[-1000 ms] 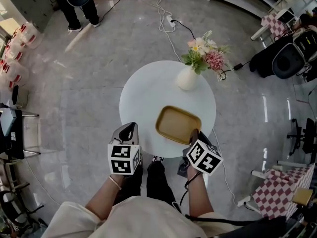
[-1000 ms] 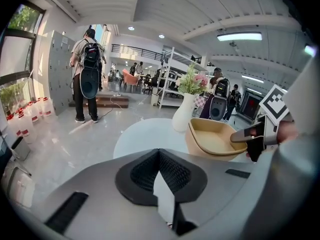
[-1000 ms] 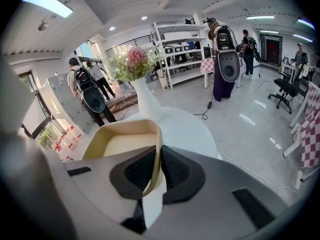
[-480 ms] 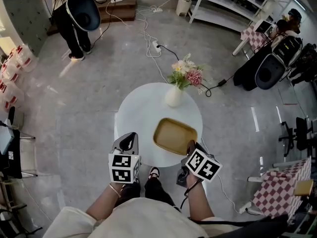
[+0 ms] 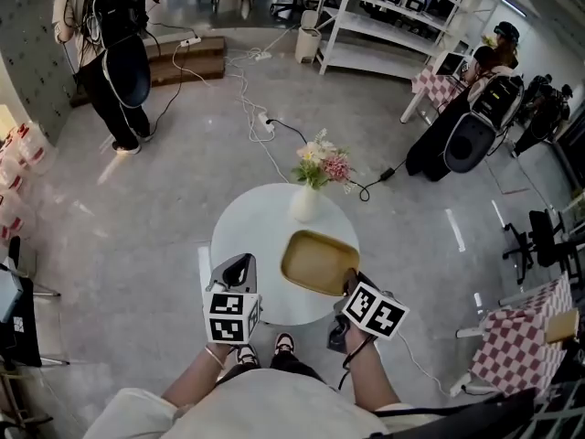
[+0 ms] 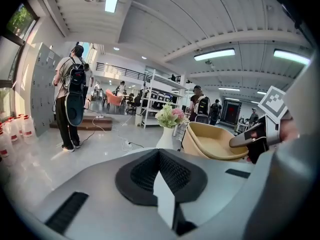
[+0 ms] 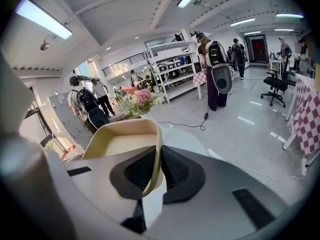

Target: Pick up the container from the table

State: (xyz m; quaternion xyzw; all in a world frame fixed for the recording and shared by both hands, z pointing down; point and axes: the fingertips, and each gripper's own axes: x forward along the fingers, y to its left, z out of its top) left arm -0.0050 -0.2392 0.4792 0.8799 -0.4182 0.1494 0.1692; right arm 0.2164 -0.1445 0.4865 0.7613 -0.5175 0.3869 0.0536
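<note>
A tan, shallow container (image 5: 316, 261) hangs tilted over the right part of the round white table (image 5: 249, 236). My right gripper (image 5: 351, 283) is shut on its near right rim. In the right gripper view the container's (image 7: 120, 143) thin wall sits pinched between the right gripper's (image 7: 153, 171) two black pads. My left gripper (image 5: 239, 266) hovers at the table's near left edge, apart from the container, shut with nothing in it. In the left gripper view the left gripper's (image 6: 159, 155) pads meet, and the container (image 6: 214, 142) shows at the right.
A white vase (image 5: 303, 204) with flowers (image 5: 321, 165) stands at the table's far side. Cables (image 5: 259, 117) run over the grey floor beyond. A person with a backpack (image 5: 108, 39) stands far left, shelves (image 5: 384, 21) behind, and a checkered chair (image 5: 516, 346) at the right.
Both grippers have risen, and the container has come up with the right one. The table and floor look smaller and farther below.
</note>
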